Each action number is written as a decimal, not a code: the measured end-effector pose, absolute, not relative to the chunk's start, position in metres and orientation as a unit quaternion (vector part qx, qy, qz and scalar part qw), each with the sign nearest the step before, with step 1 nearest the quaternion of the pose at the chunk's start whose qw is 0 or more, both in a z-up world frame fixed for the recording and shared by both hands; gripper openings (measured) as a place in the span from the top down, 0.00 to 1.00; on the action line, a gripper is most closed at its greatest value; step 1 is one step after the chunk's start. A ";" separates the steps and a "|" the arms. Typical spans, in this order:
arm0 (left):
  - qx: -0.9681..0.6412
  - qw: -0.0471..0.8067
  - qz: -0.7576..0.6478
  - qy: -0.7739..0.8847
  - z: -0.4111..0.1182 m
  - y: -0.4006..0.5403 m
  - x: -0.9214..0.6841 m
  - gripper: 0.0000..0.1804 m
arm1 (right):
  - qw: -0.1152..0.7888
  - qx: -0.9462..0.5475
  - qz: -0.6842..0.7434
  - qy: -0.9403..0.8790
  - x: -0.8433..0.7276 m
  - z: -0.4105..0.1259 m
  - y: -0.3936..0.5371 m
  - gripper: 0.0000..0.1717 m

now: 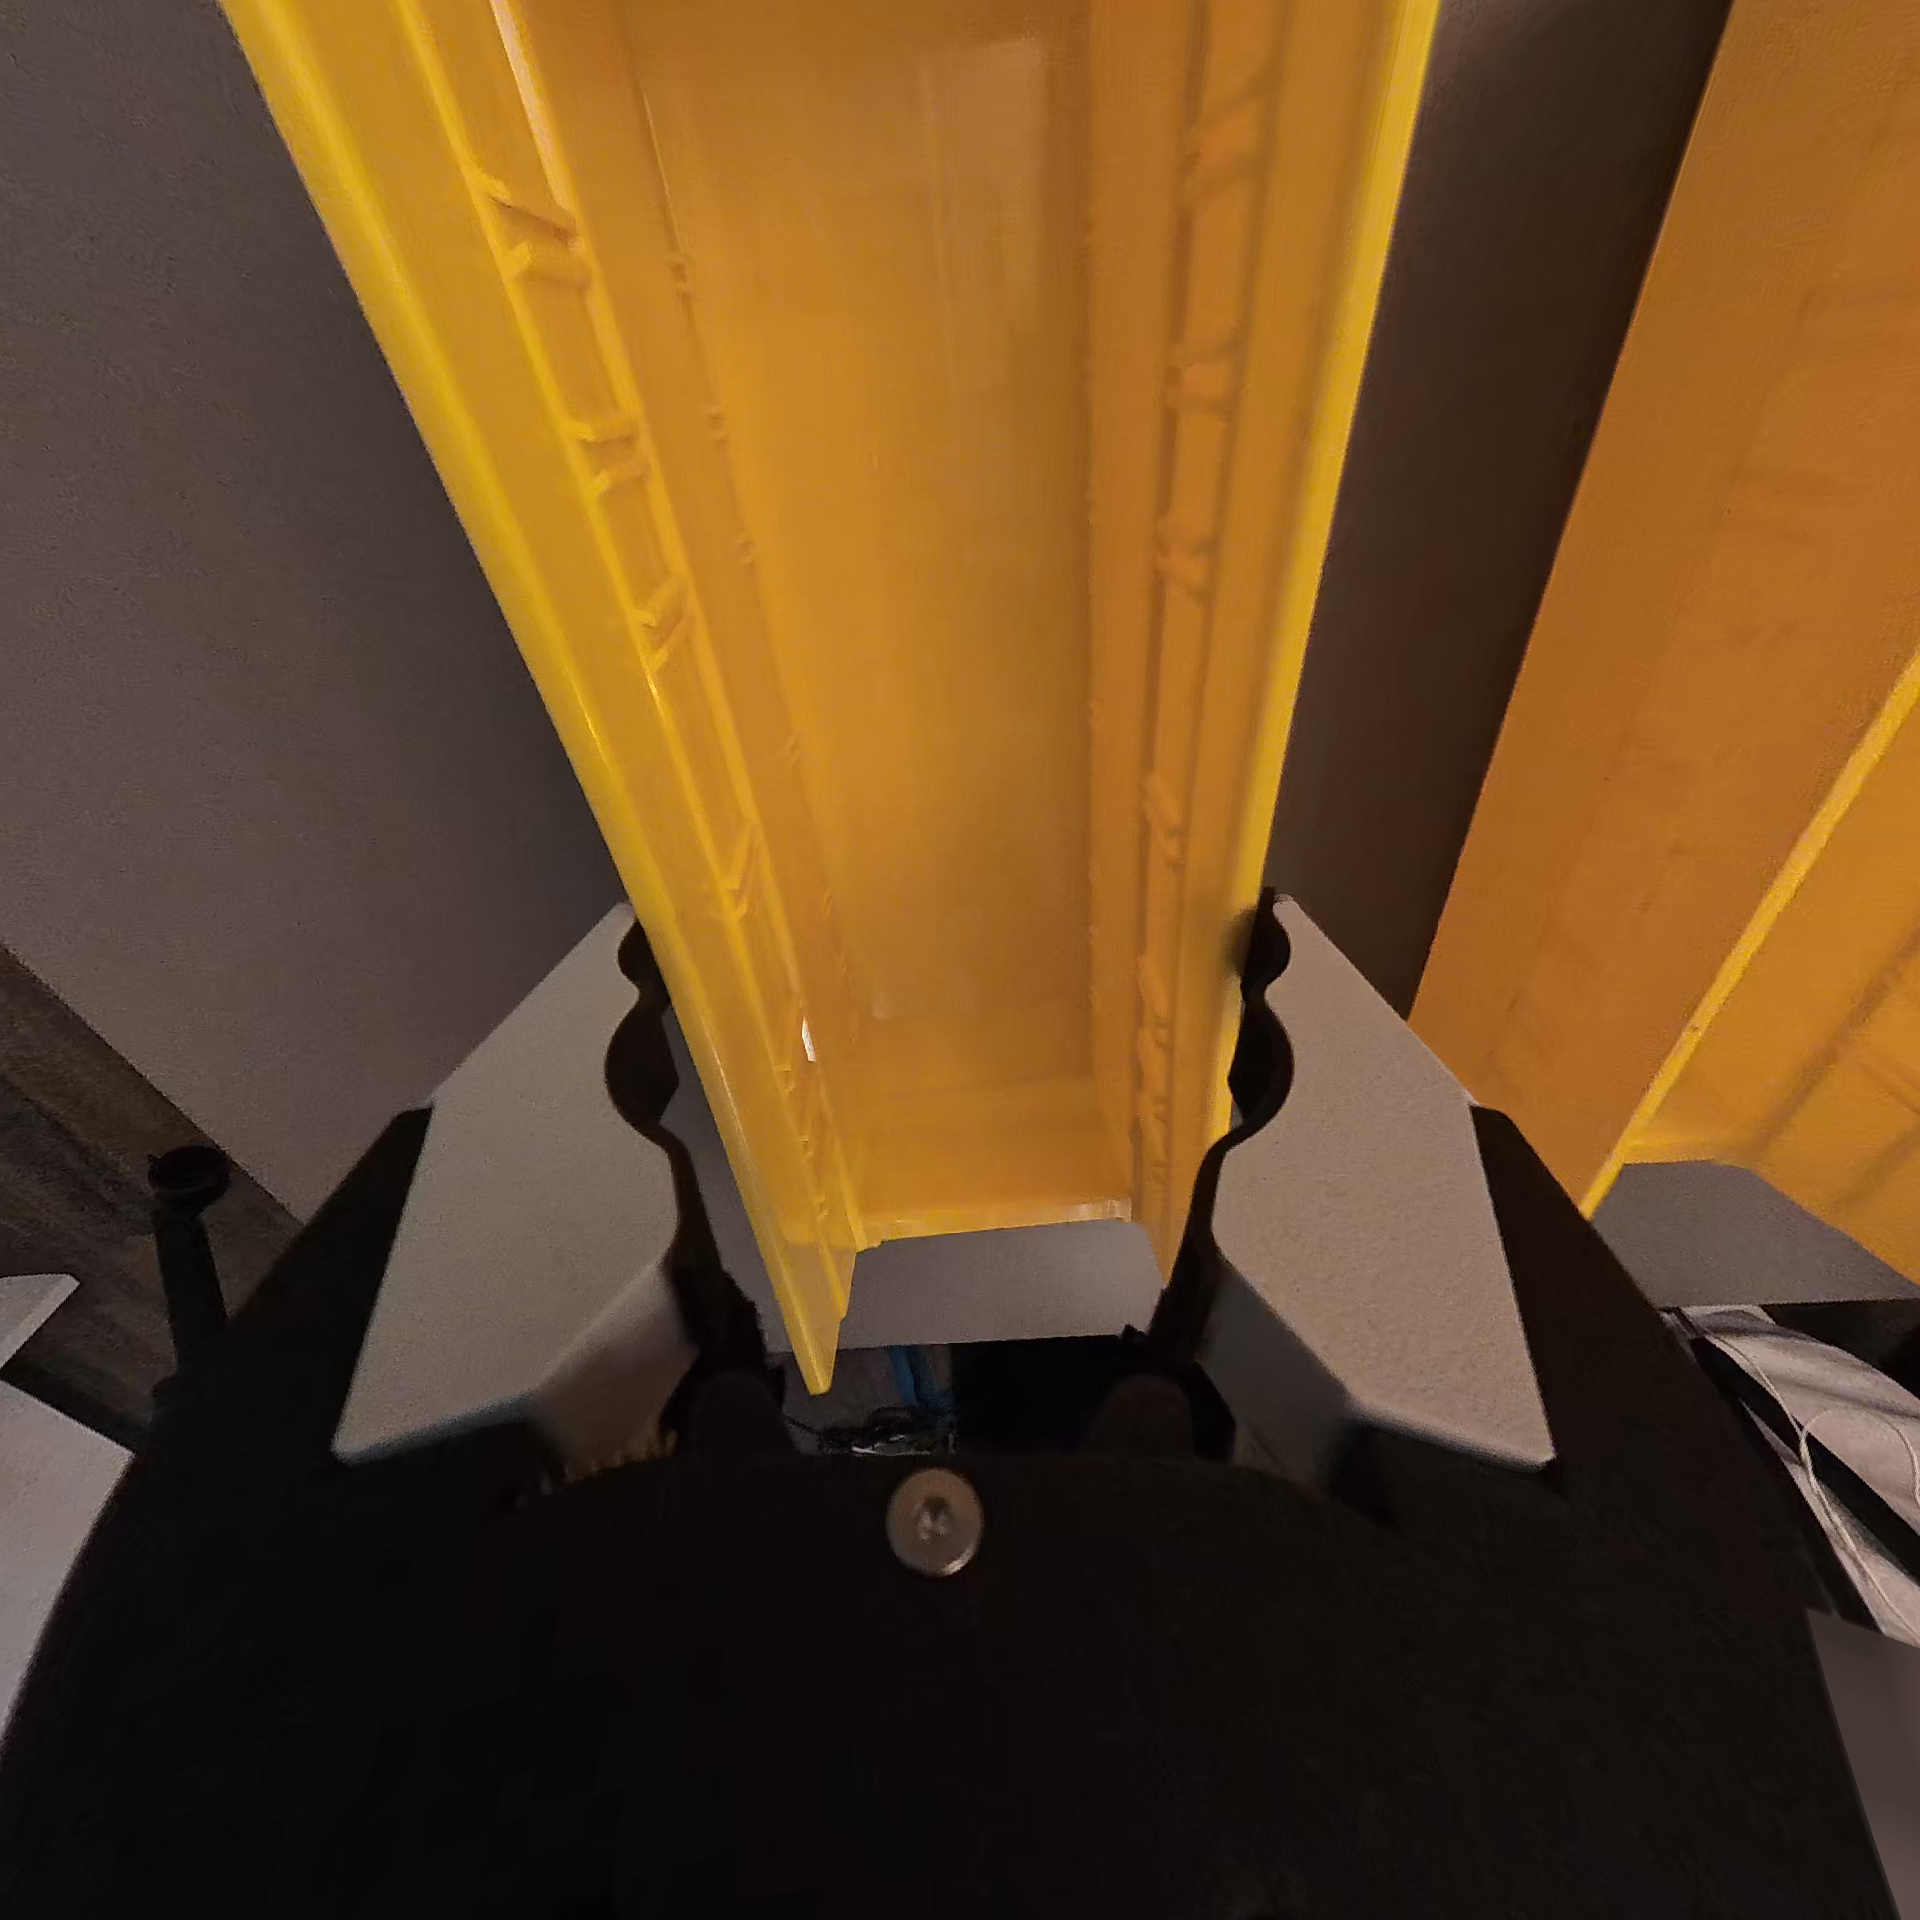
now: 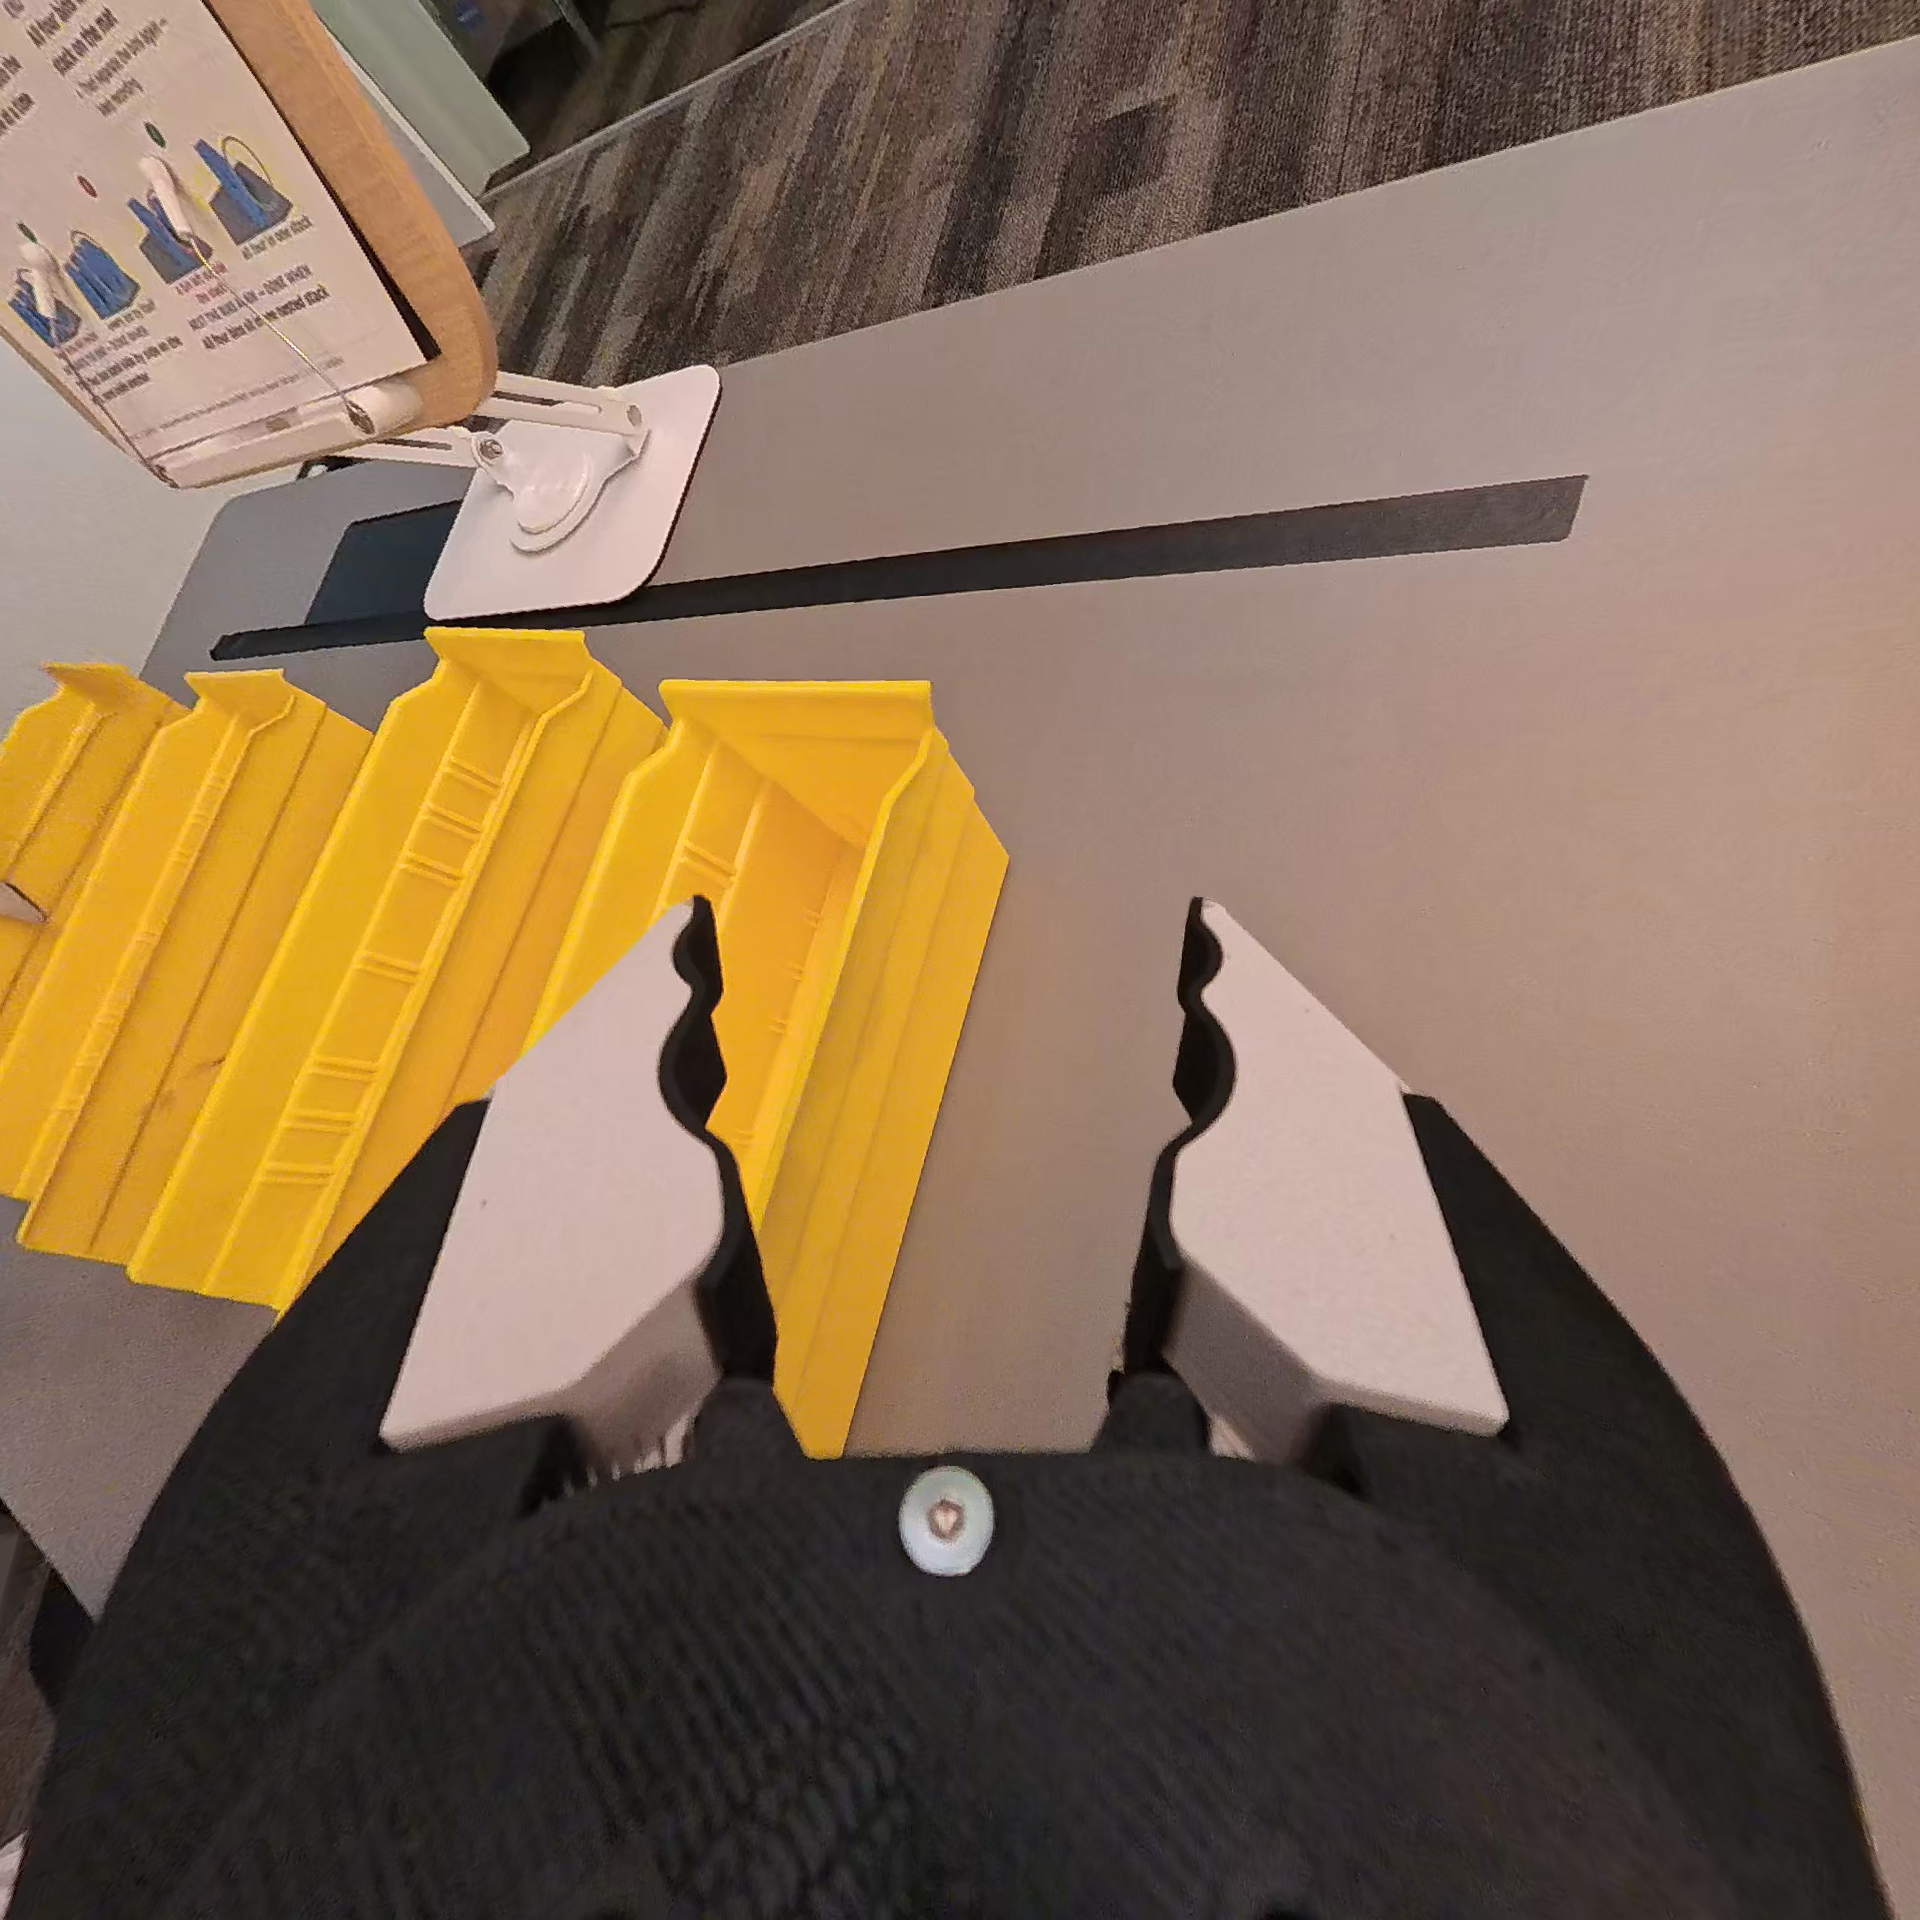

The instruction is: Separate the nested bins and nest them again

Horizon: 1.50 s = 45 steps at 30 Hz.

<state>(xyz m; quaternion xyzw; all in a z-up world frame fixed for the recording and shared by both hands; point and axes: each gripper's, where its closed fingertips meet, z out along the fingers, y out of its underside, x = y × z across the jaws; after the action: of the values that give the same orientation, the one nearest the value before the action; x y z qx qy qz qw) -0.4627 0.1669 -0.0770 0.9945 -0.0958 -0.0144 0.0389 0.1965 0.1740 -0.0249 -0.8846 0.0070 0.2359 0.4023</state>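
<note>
In the left wrist view a long yellow bin (image 1: 935, 623) runs away from me between my fingers. My left gripper (image 1: 948, 935) is shut on it, with a pad against each side rim. A second yellow bin (image 1: 1714, 623) lies to its right. In the right wrist view several yellow bins lie side by side on the grey table (image 2: 1351, 727), open side up. My right gripper (image 2: 945, 914) is open and holds nothing. Its left finger (image 2: 623, 1039) hangs over the rightmost bin (image 2: 821, 831) and its right finger is over bare table.
A black tape strip (image 2: 1039, 566) crosses the table behind the bins. A white stand (image 2: 582, 499) with a framed instruction sheet (image 2: 208, 260) sits at the back left. Patterned carpet (image 2: 1039, 156) lies beyond the table's far edge. In the left wrist view the table's near edge is just below the bin's end.
</note>
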 end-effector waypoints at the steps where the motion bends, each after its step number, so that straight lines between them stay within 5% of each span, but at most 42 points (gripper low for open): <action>1: 0.994 0.038 -0.015 -0.097 -0.078 0.168 -0.465 0.39 | 0.401 -0.885 0.236 0.006 0.196 -0.026 0.174 0.49; 14: 0.994 0.041 -0.011 -0.101 -0.083 0.164 -0.480 0.28 | 0.396 -0.887 0.239 0.007 0.196 -0.029 0.175 0.49; 20: 0.990 -0.097 0.033 -0.093 -0.010 0.191 -0.443 0.25 | 0.392 -0.889 0.238 0.010 0.197 -0.032 0.176 0.48; 27: 0.965 -0.148 0.099 -0.190 0.024 0.166 -0.331 0.27 | 0.379 -0.890 0.252 0.010 0.193 -0.033 0.173 0.48; 45: 0.990 -0.082 0.078 -0.085 -0.053 0.146 -0.280 0.12 | 0.393 -0.875 0.283 0.012 0.192 -0.020 0.170 0.48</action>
<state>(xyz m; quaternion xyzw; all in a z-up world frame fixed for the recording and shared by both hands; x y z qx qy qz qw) -0.2797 0.1457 -0.0527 0.9899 -0.0855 0.0776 -0.0824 0.1922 0.1697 -0.0201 -0.8747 0.0123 0.2833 0.3930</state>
